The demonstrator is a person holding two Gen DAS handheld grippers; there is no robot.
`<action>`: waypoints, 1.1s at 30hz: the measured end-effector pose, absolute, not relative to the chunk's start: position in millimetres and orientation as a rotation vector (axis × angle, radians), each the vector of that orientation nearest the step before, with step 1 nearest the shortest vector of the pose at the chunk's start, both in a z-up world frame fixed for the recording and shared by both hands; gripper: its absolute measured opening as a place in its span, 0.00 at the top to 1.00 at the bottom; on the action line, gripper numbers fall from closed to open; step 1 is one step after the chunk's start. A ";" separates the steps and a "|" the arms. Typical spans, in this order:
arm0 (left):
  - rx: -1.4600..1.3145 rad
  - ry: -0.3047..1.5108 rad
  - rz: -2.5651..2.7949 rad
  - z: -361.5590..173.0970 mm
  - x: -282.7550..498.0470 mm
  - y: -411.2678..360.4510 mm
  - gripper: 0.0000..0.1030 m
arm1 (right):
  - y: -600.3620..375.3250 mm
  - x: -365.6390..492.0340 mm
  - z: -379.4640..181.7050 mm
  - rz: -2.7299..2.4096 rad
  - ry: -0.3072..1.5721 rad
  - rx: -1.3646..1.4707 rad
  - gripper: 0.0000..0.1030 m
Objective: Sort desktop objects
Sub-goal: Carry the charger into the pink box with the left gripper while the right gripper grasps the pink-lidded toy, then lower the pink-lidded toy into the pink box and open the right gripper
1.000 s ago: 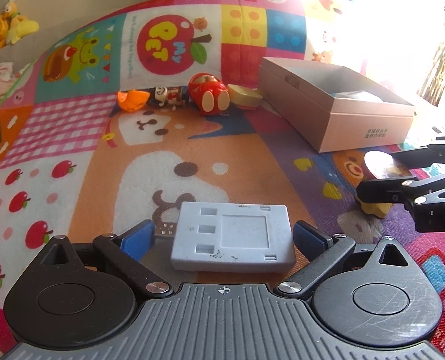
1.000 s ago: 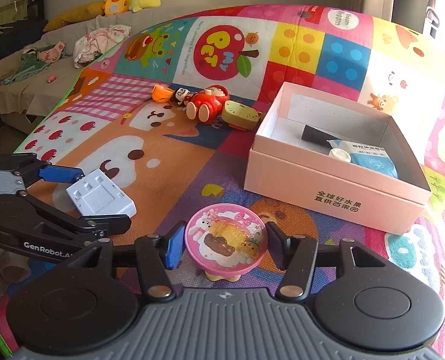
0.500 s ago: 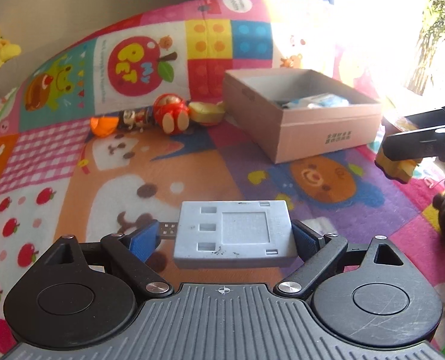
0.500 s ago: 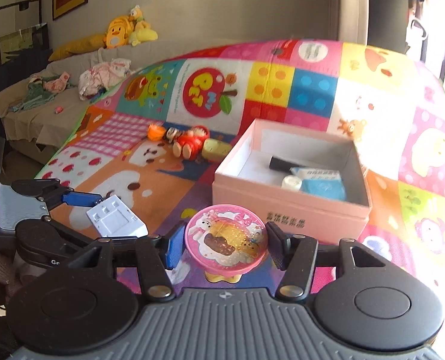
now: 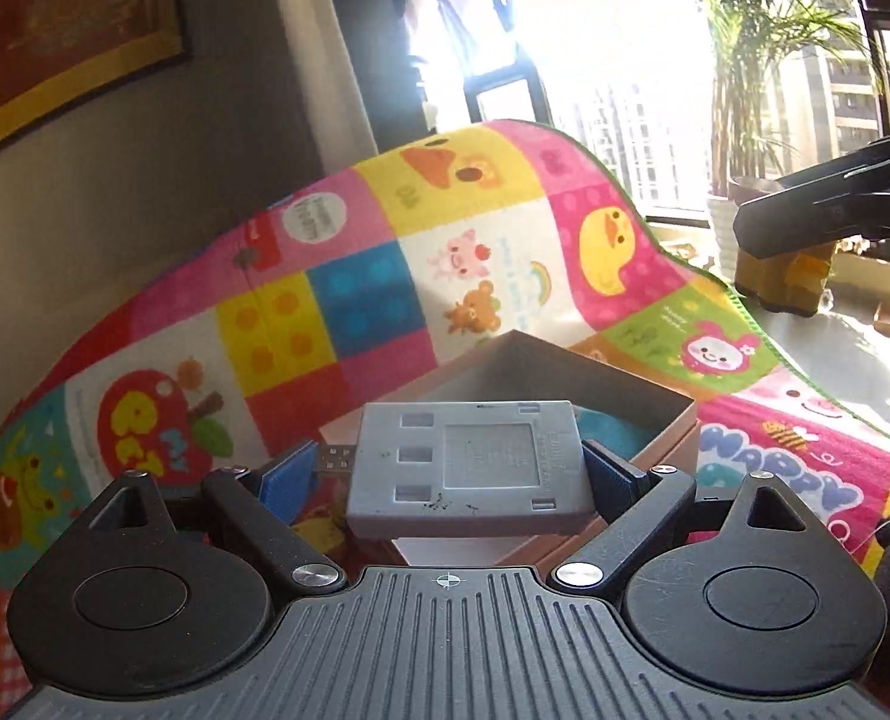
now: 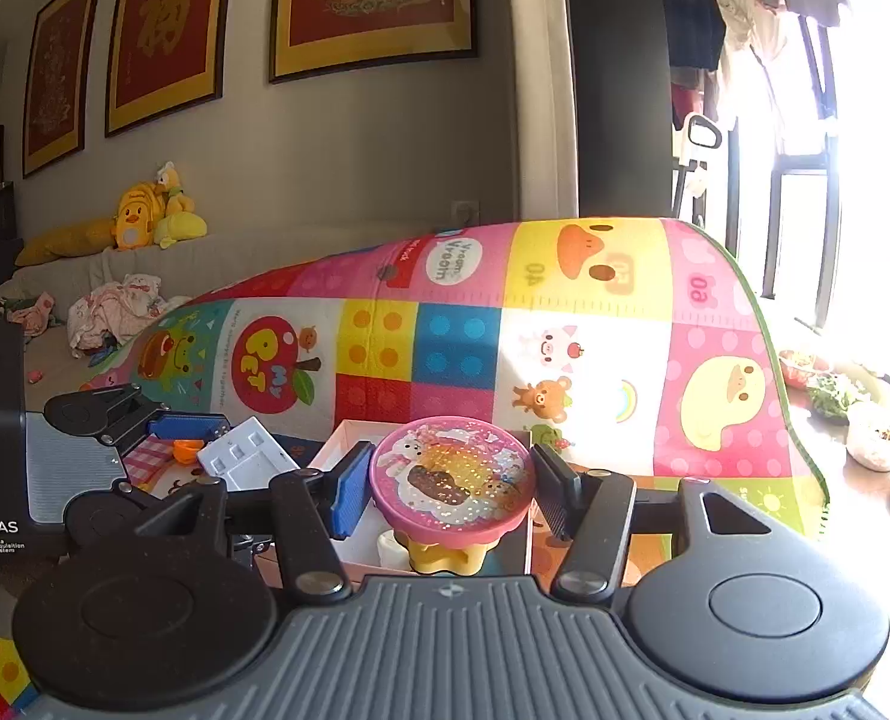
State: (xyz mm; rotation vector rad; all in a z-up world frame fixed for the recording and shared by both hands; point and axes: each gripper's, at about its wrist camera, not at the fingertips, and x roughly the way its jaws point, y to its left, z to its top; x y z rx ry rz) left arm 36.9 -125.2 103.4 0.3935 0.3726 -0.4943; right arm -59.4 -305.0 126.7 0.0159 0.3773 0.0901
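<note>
"DAS" on left tongs [image 6: 193,427] housing; "HAPPY" on play mat [image 5: 793,456]

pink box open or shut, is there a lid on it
Open: no lid covers the pink box; its inside walls show behind the grey card reader held in the left gripper.

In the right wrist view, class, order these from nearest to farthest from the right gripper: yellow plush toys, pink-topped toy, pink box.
1. Pink-topped toy: between the right gripper fingers.
2. Pink box: just below and behind.
3. Yellow plush toys: far left, on the sofa.
</note>
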 end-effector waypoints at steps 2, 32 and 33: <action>0.438 0.362 -0.507 98.7 51.1 -130.1 0.08 | -309.7 -49.9 119.1 0.080 0.399 0.020 0.45; -0.031 0.634 -0.098 19.5 55.8 52.3 0.00 | -239.0 158.2 97.5 0.057 0.739 -0.027 0.30; -0.049 0.633 -0.084 17.4 56.3 56.6 0.00 | -224.5 157.4 97.0 0.088 0.745 -0.044 0.29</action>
